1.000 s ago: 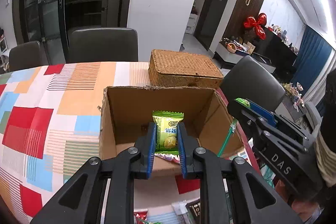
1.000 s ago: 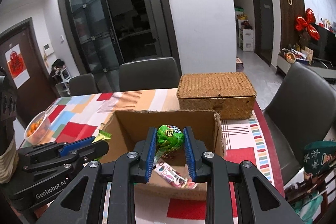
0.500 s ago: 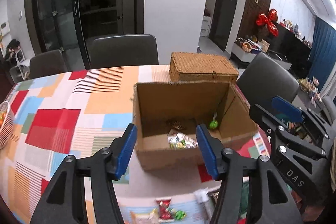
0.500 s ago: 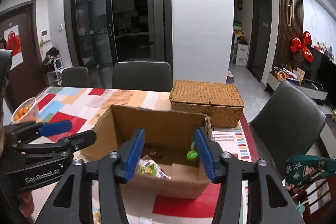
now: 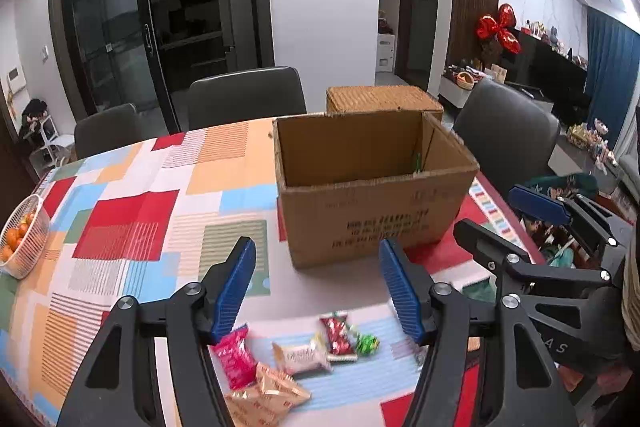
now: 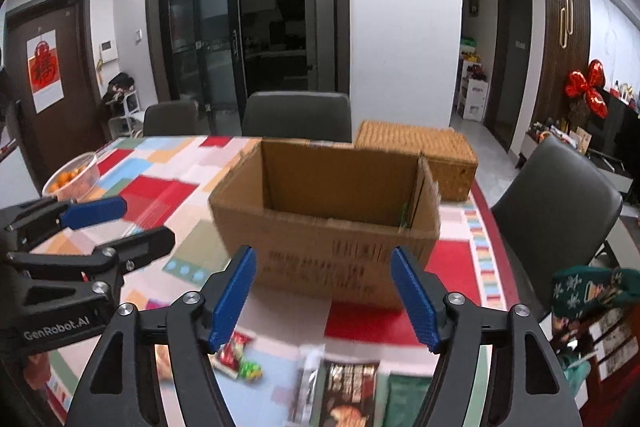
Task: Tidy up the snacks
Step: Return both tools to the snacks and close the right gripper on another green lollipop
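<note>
Below, loose snacks [image 5: 304,355] lie between the spread left gripper [image 5: 318,291].

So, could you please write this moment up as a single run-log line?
left gripper: open, empty | right gripper: open, empty | brown cardboard box: upright on table | wrapped snacks: loose in front of box

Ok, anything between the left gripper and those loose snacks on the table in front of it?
Nothing visible. The left gripper is open above the pink packet, the white packet and the red candy; the cardboard box stands beyond them.
</note>
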